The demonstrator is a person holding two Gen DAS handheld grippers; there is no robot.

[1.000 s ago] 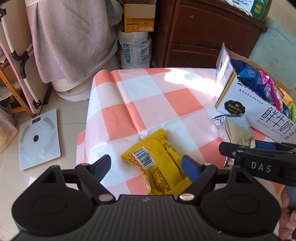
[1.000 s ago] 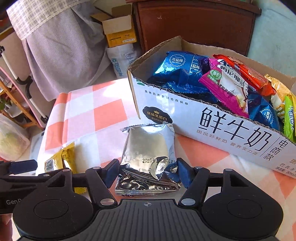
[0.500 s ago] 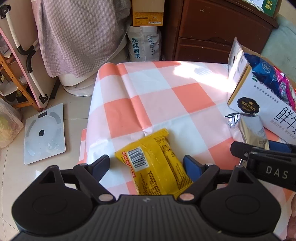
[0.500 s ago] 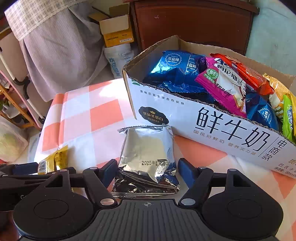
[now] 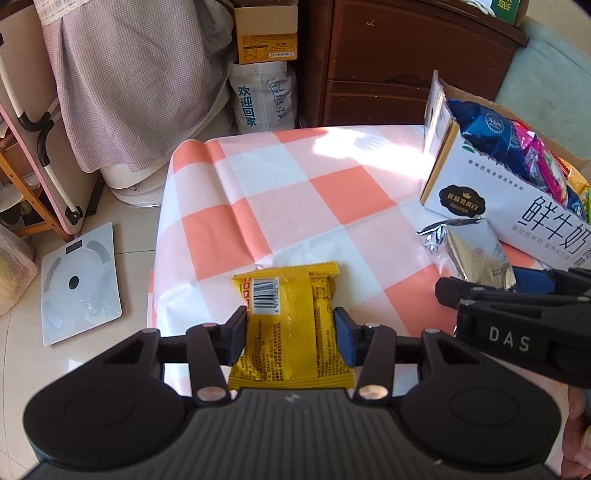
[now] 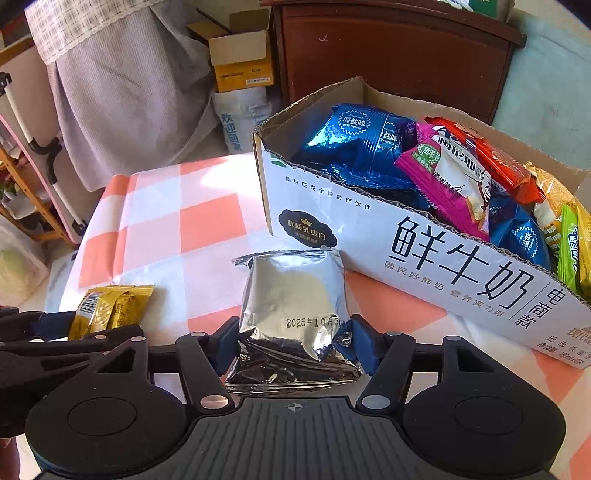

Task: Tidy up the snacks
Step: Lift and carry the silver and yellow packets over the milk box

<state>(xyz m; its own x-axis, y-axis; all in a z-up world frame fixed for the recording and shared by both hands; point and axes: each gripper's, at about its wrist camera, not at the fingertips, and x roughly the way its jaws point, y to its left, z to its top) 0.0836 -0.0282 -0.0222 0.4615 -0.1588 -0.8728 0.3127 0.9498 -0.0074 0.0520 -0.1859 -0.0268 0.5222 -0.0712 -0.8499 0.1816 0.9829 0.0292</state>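
My left gripper (image 5: 290, 332) is shut on a yellow snack packet (image 5: 288, 325) with a barcode, at the near edge of the checked table; the packet also shows in the right wrist view (image 6: 110, 306). My right gripper (image 6: 293, 345) is shut on a silver foil snack packet (image 6: 295, 295), which lies just in front of the milk carton box (image 6: 424, 251). The silver packet also shows in the left wrist view (image 5: 472, 254), with the right gripper (image 5: 517, 295) beside it. The box (image 5: 480, 192) holds several blue, pink, red and green snack packets (image 6: 369, 147).
The table has an orange-and-white checked cloth (image 5: 295, 192). A white bathroom scale (image 5: 77, 284) lies on the floor at left. Behind the table stand a brown cabinet (image 5: 406, 55), a white sack (image 5: 262, 96), a cardboard box (image 5: 266, 33) and a cloth-covered object (image 5: 136, 74).
Both grippers have closed: the left one's fingers came in onto the yellow packet, the right one's onto the silver packet. Both moved slightly forward over the table.
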